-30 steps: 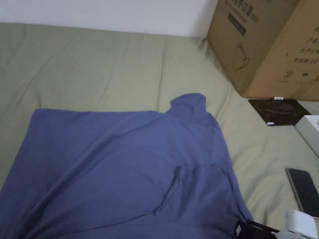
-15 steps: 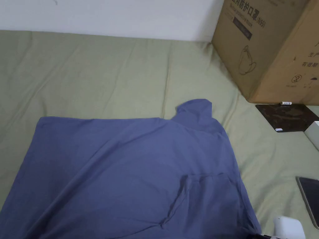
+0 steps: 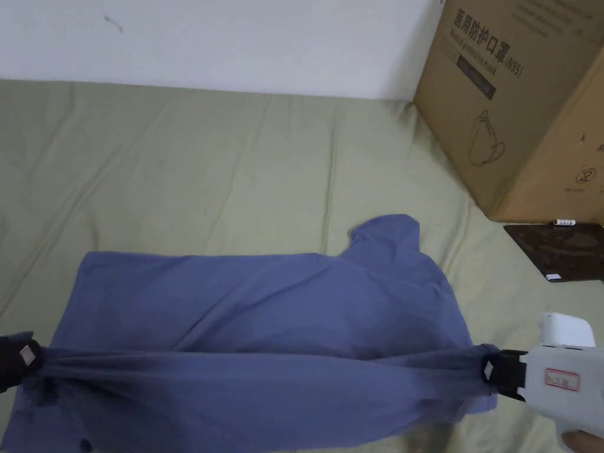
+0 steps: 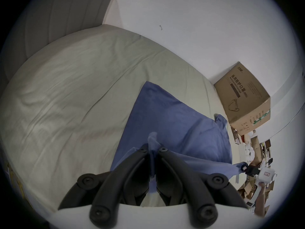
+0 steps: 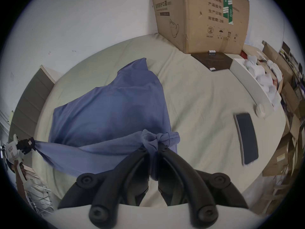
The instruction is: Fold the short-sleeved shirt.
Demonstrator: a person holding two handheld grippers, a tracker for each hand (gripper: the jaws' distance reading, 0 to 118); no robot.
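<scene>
A blue short-sleeved shirt (image 3: 265, 307) lies on a pale green bed (image 3: 206, 159), one sleeve (image 3: 386, 233) pointing to the far side. Its near edge is lifted off the bed and pulled taut between both grippers. My left gripper (image 3: 26, 357) is shut on the bunched cloth at the left end; in the left gripper view cloth (image 4: 152, 143) pokes out between the closed jaws of my left gripper (image 4: 153, 150). My right gripper (image 3: 489, 370) is shut on the right end, and the right gripper view shows a knot of fabric (image 5: 151, 140) pinched in my right gripper (image 5: 152, 147).
A large cardboard box (image 3: 525, 100) stands at the bed's far right corner. A dark flat pad (image 3: 560, 250) lies in front of it. A phone (image 5: 246, 138) and a white tray of white items (image 5: 257, 74) sit along the bed's right side. A wall runs behind the bed.
Both grippers have lifted the shirt's near edge off the bed and stretched it taut; the left gripper has come into the head view. The head camera tilted up, shifting the scene down.
</scene>
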